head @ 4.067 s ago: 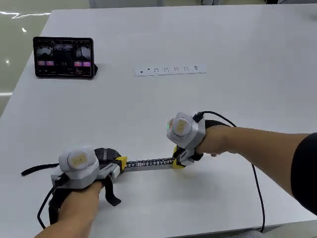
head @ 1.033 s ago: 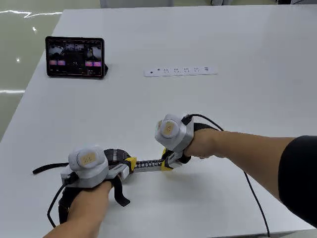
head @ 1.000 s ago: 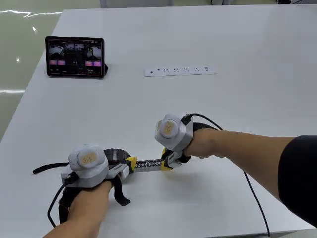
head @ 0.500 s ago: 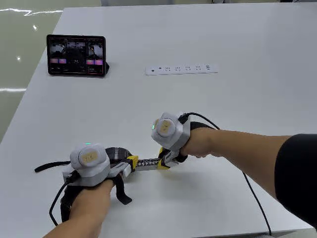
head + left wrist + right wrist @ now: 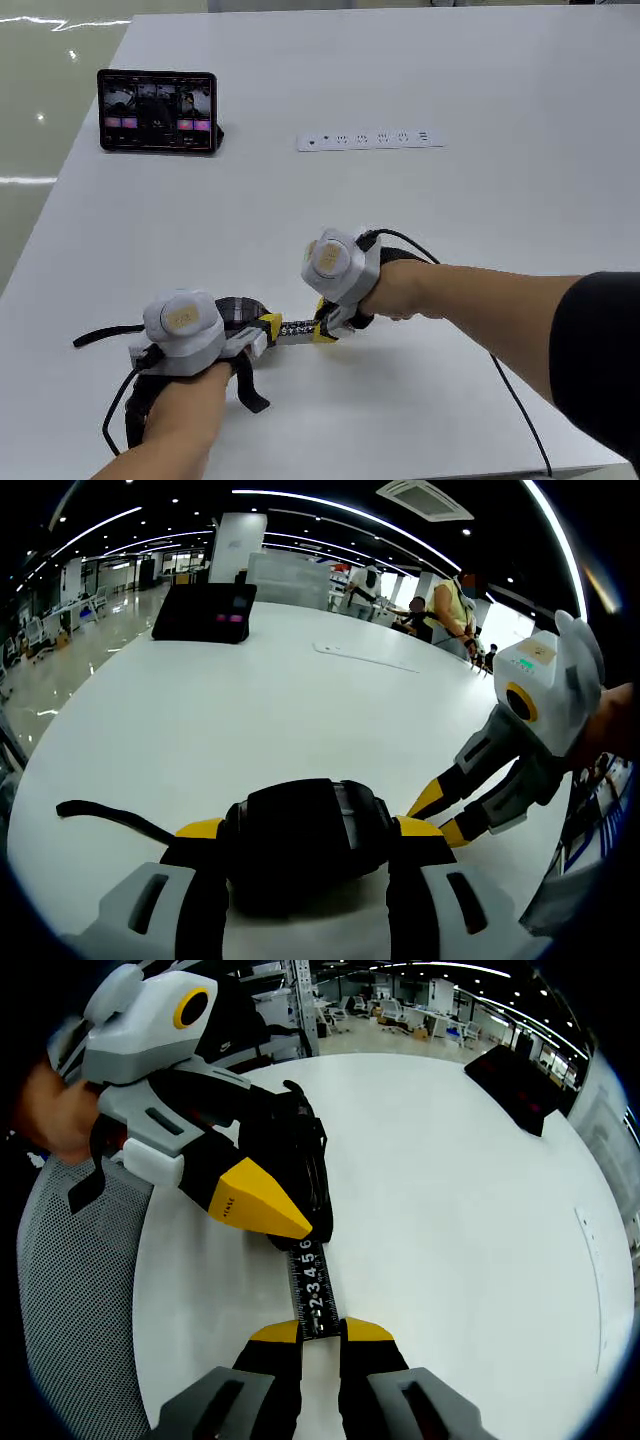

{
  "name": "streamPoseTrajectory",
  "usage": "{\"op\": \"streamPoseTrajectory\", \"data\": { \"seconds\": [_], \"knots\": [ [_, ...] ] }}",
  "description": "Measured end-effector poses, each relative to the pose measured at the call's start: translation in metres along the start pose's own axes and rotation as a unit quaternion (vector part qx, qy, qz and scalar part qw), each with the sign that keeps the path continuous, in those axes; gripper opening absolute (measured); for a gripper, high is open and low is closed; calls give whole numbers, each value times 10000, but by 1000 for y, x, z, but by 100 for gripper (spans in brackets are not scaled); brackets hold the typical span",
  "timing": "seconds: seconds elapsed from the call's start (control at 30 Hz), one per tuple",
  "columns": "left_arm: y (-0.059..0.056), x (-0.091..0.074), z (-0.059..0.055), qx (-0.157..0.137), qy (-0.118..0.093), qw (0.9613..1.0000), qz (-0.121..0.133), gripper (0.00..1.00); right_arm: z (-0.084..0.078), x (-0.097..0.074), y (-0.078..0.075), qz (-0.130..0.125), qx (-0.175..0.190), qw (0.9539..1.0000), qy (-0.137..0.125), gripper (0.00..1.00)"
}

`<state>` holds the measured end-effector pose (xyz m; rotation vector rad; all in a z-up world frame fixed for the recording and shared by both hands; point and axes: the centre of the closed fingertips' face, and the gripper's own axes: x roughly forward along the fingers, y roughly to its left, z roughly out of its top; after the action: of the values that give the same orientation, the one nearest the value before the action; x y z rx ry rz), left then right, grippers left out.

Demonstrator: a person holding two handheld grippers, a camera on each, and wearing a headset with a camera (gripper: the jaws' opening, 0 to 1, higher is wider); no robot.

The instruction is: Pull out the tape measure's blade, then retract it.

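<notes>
Jaws of the left gripper are clenched on the black case of the tape measure, one yellow tip on each flank, pinning it low on the tabletop close to the person. A black strap trails from the case off to the left.

Just beside it, the right gripper has its jaws pinched together on the free end of the blade. Only a short run of the blade shows between the case mouth and those tips, with printed numerals up to about six readable in the right gripper view. The two grippers sit near each other, with the blade lying straight and low between them.

With so little blade out, the step in hand is either the very start of the pull or the last stretch of the return; these pictures alone do not settle which. If it is the pull, the right gripper should draw straight away along the blade's line while the left keeps the case from sliding. If it is the return, the right should ease the tip in to the mouth, then let go.

Farther back lies a white power strip, and beyond it, to the left, a tablet stands propped with its screen lit.
</notes>
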<state>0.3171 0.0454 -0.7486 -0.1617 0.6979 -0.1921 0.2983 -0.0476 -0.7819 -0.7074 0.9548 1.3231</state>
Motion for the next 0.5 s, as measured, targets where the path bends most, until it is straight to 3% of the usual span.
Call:
{"op": "streamPoseTrajectory", "data": {
  "seconds": [0.5],
  "knots": [
    [0,0,0,-40,10,10000,-32,60,10,6,2,37,-39,9999,-109,9]
  ]
}}
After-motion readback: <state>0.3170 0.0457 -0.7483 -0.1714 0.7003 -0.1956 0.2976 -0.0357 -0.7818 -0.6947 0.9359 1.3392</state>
